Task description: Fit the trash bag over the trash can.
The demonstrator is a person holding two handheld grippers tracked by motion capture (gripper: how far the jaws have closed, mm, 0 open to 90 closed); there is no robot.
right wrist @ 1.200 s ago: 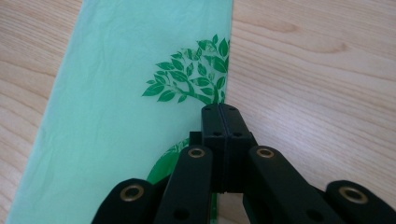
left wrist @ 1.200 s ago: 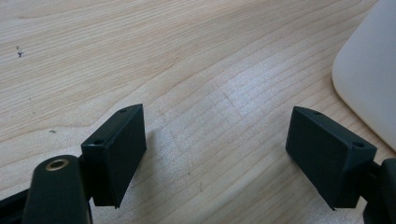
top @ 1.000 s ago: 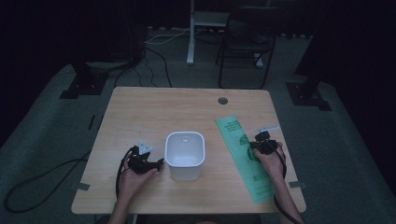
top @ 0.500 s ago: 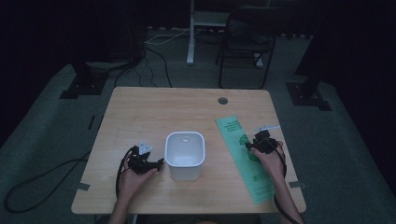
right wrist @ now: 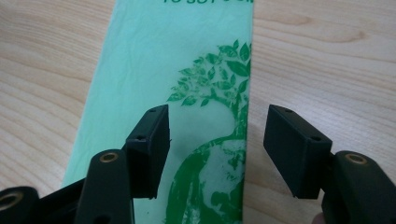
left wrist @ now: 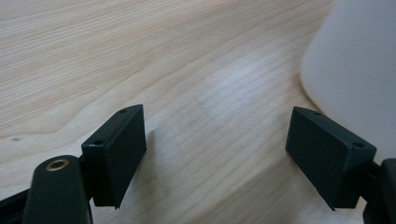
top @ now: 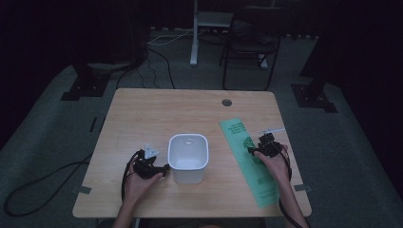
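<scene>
So the green bag point(top: 247, 161) lies flat right of the white bin point(top: 188, 157), unlined; right hand-held gripper point(right wrist: 212, 154), jaws just opening, straddles its edge unpinched

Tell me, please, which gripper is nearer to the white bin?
The left. The left gripper sits right beside the white bin, jaws open; the right gripper hangs over the green bag, farther off.

Both forearms come in from six o'clock. The left hand point(top: 138, 183) holds the left claw point(top: 161, 169) low, pointing toward three o'clock, jaws spread wide with nothing between them. The right hand point(top: 273, 164) holds the right claw point(top: 255, 149) toward eleven o'clock; its jaws have just been opening and grip nothing.
</scene>
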